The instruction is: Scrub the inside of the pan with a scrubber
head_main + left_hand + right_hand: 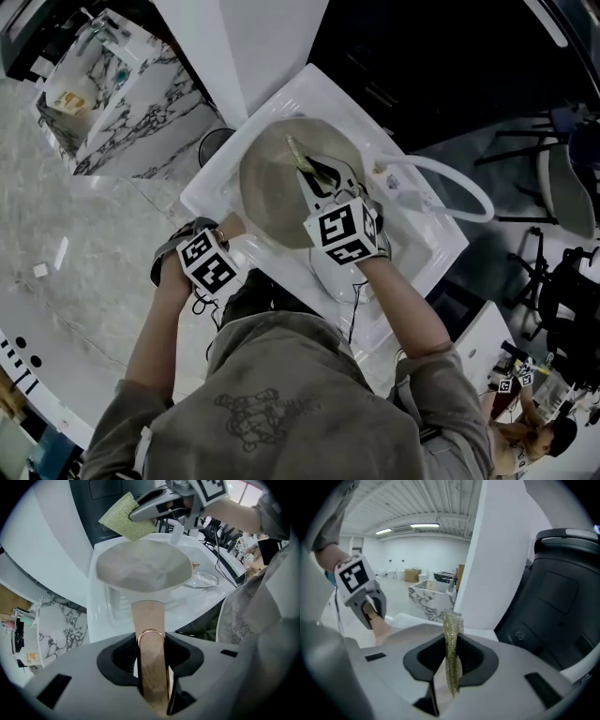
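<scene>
the white sink (309, 84) is a glossy rectangular basin, its near corner hidden behind the person (300, 403) in a grey top. over it the pan (267, 183) hangs tilted – round, matte beige inside, with a flat wood-toned handle (149, 618) that carries a copper-coloured loop. the left gripper (151, 667) is clamped on that handle, its jaws pressed to both sides. the right gripper (451, 667) pinches the scrubber (452, 644), a thin, coarse yellow-green pad seen edge-on between its jaws. in the left gripper view the pad sits at the pan's far rim – whether it touches cannot be told. the only print is the black-and-white square markers on each gripper's cube (339, 232). a small mark on the dark panel (553, 602) is too small to read.
</scene>
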Motion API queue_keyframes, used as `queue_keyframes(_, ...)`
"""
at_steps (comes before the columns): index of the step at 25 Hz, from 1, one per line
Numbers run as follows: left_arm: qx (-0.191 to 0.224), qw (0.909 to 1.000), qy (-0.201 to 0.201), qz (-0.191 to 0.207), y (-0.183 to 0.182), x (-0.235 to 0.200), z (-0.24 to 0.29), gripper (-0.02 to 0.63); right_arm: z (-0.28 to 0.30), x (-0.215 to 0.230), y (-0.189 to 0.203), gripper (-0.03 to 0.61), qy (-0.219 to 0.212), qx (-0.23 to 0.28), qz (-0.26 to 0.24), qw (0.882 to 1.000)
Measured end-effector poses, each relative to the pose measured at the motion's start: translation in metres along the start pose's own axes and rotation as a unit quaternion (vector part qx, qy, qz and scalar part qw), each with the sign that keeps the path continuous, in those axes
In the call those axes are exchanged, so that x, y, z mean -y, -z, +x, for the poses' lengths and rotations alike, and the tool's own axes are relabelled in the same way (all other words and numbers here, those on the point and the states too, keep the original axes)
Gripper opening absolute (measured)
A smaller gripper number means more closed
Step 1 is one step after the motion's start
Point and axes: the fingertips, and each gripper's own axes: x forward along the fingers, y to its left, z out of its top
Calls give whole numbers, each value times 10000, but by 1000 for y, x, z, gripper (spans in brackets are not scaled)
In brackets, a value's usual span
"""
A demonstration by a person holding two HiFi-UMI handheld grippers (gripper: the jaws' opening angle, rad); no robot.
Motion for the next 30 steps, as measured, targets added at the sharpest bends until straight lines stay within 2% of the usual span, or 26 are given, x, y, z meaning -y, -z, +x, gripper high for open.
queue_keyframes(3, 10, 10000, 14, -4, 0, 0, 0, 158, 19, 21, 13, 75, 636, -125, -69, 9979)
queue_keyframes(7, 29, 10000, 32, -10, -1, 0, 0, 158, 44, 44, 31, 75, 1272, -385, -398, 9903)
queue_keyframes(12, 58, 10000, 50, -30, -1, 0, 0, 158, 67, 52, 59, 75, 1458, -860, -798, 9823)
queue_keyframes(16, 65, 10000, 56, -37, -1, 0, 0, 158, 82, 38, 78, 75, 1222, -1121, -942, 9817)
queue_keyframes(20, 79, 9999, 63, -34, 0, 0, 0, 158, 95, 16, 98, 75, 743, -1473, -706, 9838)
queue_keyframes(25, 115, 9999, 109, -41, -1, 1, 0, 158, 97, -20, 116, 75, -218, -1846, -217, 9823)
queue_keyframes(30, 127, 9998, 133, -41, -1, 0, -1, 158, 82, -48, 123, 75, -978, -2074, -166, 9732)
